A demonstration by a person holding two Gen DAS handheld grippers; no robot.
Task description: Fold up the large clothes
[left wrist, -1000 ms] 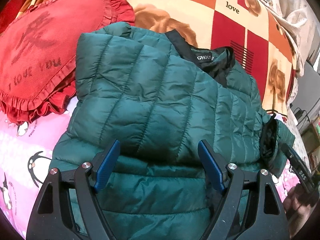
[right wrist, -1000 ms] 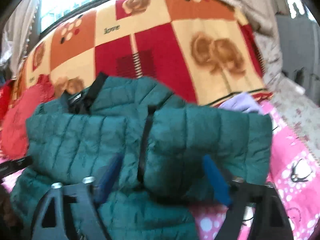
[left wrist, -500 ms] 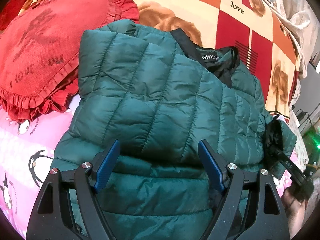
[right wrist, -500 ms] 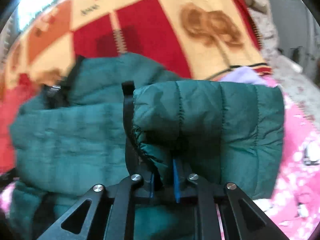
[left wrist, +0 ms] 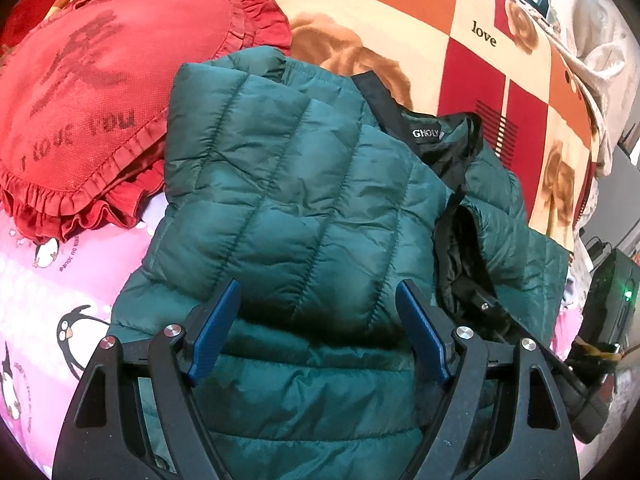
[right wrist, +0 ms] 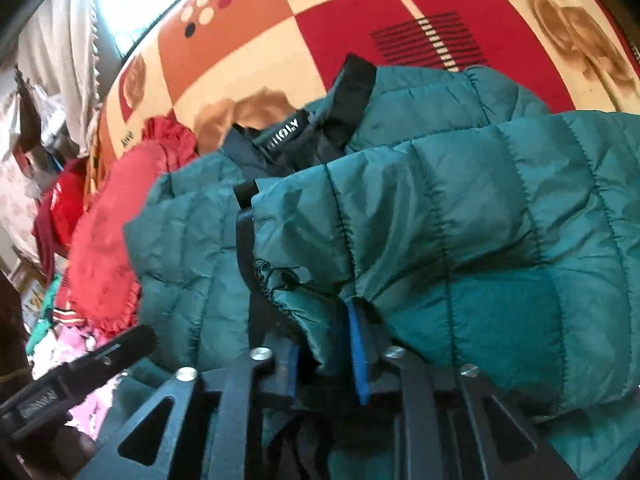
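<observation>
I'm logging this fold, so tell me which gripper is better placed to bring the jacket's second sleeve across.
Right. The right gripper is already shut on the green jacket's sleeve cuff. The left gripper is open over the folded side, holding nothing.

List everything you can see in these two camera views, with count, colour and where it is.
Quilted puffer jacket: one, dark green, black lining, partly folded on the bed.
Heart-shaped frilled cushion: one, red, left of the jacket.
Checked love-print blanket: one, red, orange and cream, behind the jacket.
Penguin-print sheet: one, pink, under the jacket.
Left gripper: black, blue pads, open over the jacket.
Right gripper: black, blue pads, shut on the jacket's sleeve cuff.
</observation>
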